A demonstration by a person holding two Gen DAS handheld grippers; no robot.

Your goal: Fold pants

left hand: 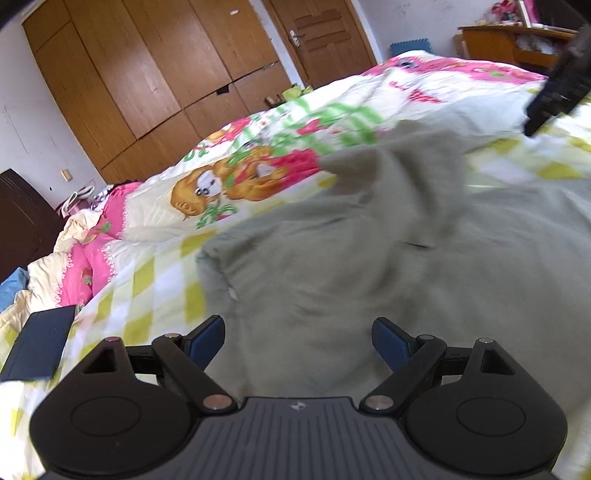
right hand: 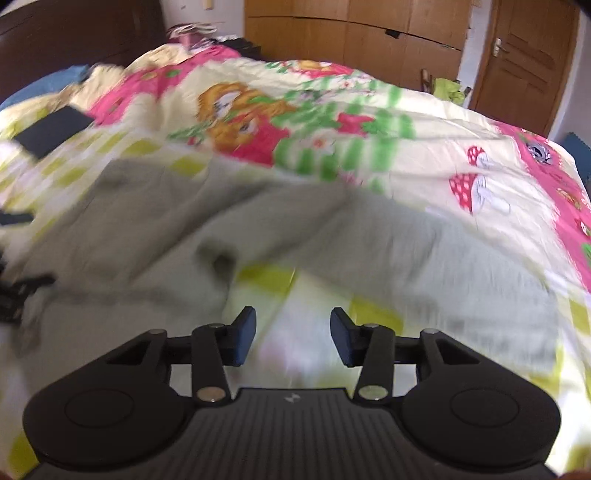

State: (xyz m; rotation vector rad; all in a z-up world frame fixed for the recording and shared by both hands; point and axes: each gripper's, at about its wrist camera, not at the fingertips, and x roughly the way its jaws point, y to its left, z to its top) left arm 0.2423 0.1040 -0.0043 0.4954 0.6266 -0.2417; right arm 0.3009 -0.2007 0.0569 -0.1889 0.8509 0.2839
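Observation:
Pale grey-green pants lie rumpled on a bed with a cartoon-print quilt. In the left wrist view my left gripper is open and empty, just above the pants. In the right wrist view the pants spread in two legs with bare checked sheet between them. My right gripper is open and empty over that gap. The right gripper also shows at the far right of the left wrist view. Both views are motion-blurred.
A dark flat rectangular object lies on the bed's left side, also in the right wrist view. Wooden wardrobes and a door stand beyond the bed. A dark headboard is at the left.

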